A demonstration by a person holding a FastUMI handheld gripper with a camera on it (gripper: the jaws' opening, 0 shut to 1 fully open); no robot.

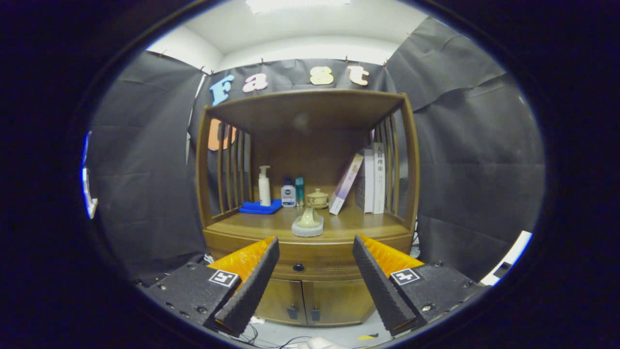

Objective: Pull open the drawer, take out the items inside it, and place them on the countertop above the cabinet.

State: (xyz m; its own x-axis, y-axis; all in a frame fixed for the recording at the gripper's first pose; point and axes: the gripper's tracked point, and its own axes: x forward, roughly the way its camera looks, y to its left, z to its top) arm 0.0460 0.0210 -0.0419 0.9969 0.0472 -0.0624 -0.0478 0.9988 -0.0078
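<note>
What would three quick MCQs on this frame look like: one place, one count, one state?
1. Where is the knob?
A. between the fingers, beyond them
B. on the countertop
C. on a cabinet door

2. How many bottles stand on the countertop?
A. one
B. three
C. five

3. What state is the drawer in?
A. pulled out
B. closed
C. removed

Answers:
1. A: the knob shows in the gap of the open gripper, on the drawer front, untouched.
2. B: a pump bottle on the blue cloth, a squat bottle and a slim bottle stand in a row.
3. B: the drawer front sits flush with the cabinet.
</note>
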